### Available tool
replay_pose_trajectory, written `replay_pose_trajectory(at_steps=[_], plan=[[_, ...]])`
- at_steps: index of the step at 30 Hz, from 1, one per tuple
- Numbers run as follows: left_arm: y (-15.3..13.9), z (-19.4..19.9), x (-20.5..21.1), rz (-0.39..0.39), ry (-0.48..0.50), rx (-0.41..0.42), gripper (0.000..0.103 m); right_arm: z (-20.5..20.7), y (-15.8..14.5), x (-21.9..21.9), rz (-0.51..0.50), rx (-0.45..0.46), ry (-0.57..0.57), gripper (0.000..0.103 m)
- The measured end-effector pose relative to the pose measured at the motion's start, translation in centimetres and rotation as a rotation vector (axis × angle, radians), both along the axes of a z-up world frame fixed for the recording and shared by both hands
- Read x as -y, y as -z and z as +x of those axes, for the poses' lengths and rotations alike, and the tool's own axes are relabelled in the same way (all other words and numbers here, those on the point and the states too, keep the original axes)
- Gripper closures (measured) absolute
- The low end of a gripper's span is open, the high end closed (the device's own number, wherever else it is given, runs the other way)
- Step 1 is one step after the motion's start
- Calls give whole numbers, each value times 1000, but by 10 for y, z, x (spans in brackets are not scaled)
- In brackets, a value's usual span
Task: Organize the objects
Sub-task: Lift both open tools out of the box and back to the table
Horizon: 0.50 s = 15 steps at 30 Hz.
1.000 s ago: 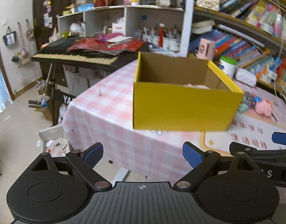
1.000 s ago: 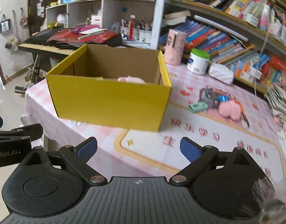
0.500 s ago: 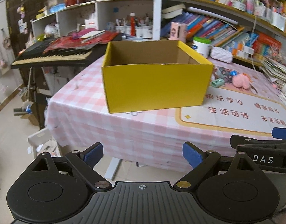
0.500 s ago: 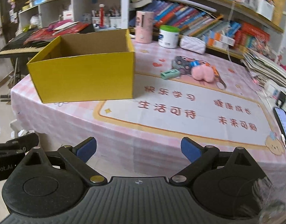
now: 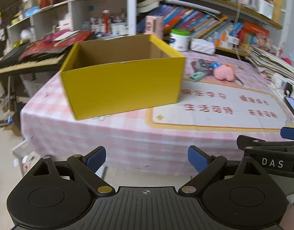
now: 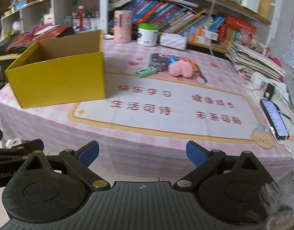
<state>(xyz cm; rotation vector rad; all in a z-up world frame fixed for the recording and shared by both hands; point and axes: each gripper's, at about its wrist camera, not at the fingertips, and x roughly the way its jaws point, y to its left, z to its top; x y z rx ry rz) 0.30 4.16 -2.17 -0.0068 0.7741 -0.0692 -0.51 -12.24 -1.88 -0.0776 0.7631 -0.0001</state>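
Room, left wrist view: crowded bookshelves [image 5: 214, 25] run behind a table [image 5: 108, 132] under a pink checked cloth; a keyboard [image 5: 26, 63] stands at far left.
Box, left wrist view: the yellow box [image 5: 123, 88] sits open-topped on the table's left part; from here its floor is hidden, so what it holds cannot be told.
Left gripper: the left gripper [image 5: 147, 158] hangs off the table's near edge, jaws spread wide, nothing between them.
Loose items, left wrist view: a pink plush [image 5: 222, 73] and a green clip [image 5: 196, 75] lie right of the box, well apart from both grippers.
Room, right wrist view: same table, seen further right, with a printed mat [image 6: 166, 105] across its middle.
Right gripper: the right gripper [image 6: 142, 153] is also short of the near edge, spread apart and empty.
Progress: the plush, clip and a grey keyring bundle [image 6: 160, 61] are outside the box, so sorting looks unfinished.
Open room: the mat is bare, giving a clear lane toward the items.
Edges: a phone [image 6: 274, 117] lies close to the right edge, with stacked papers [image 6: 256, 59] beyond; likely worth steering clear.
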Motion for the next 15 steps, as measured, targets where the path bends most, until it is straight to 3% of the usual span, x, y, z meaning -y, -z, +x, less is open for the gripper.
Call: replay_pose_trajectory(at_steps=[7,15], plan=[[-2,16,33,14,87,8,9,8,1,35,9,-4,96,5],[-2,38,55,14,97,9,9,27,4,60,18,-10,110,5]])
